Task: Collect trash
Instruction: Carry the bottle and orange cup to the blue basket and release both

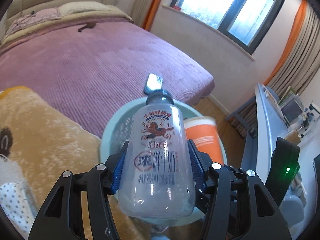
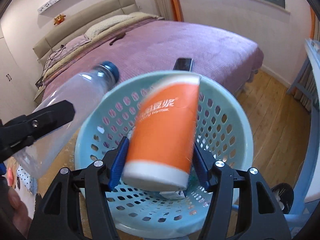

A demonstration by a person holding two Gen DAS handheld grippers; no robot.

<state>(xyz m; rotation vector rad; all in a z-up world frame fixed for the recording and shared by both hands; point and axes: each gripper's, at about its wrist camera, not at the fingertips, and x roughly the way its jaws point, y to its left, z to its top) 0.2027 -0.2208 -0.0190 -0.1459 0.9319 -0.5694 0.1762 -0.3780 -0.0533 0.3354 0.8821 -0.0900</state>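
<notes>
A clear plastic bottle with a blue cap and red-and-blue print is held between the blue pads of the left claw, the pads pressed on its lower body. Its neck is pointed forward and downward, over the near rim of a pale green perforated basket. In the right wrist view the same bottle is seen at the left, tilted, with its cap toward the bed and the left claw's black finger laid across it.

An orange paper cup with white bands and white lettering is seen between the fingers of the right claw, directly above the basket's opening. The cup is blurred; the left pad lies against its side, while contact on the right side cannot be made out, so whether the cup is pinched or loose cannot be told. In the left wrist view the cup is seen just right of the bottle.

Some small scraps lie at the basket's bottom, too hidden to identify.

Beyond the basket a bed with a purple cover is seen, with a dark phone near its edge. A tan plush blanket lies at the left, and wooden floor at the right.
</notes>
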